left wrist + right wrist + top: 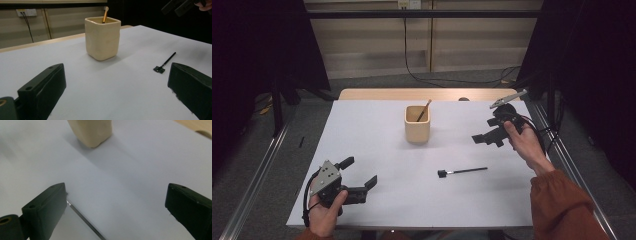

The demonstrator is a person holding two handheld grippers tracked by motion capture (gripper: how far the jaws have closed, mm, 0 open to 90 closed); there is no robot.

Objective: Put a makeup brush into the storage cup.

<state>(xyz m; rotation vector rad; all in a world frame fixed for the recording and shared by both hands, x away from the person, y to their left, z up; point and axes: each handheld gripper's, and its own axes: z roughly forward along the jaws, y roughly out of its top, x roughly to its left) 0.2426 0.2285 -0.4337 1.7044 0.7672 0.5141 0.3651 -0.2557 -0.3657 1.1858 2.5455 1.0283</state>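
High view, worktop: the white rectangular worktop carries a cream square ceramic cup near its middle, with a thin wooden-handled brush leaning inside it.
High view, task thing: the slim black brush with a small square head lies flat on the worktop, nearer you than the cup and to its right.
High view, your right gripper: it hangs above the worktop's right side, beyond the black brush and apart from it; its fingers are spread and hold nothing.
High view, your left gripper: it sits low at the near left corner, well apart from the black brush; its fingers are spread wide, nothing between them.

Left gripper view, fingers: both black fingers stand far apart with bare worktop between them.
Left gripper view, task thing: the black brush lies just beyond the right-hand finger, head end nearer the camera.
Left gripper view, extra: the cup is seen side on, the wooden brush tip rising above its rim; your right gripper shows at the top right corner.

Right gripper view, fingers: the fingers are wide apart and empty.
Right gripper view, task thing: a thin dark handle runs along the worktop close beside the left-hand finger; you cannot see the head.
Right gripper view, extra: the base of the cup shows at the top edge.
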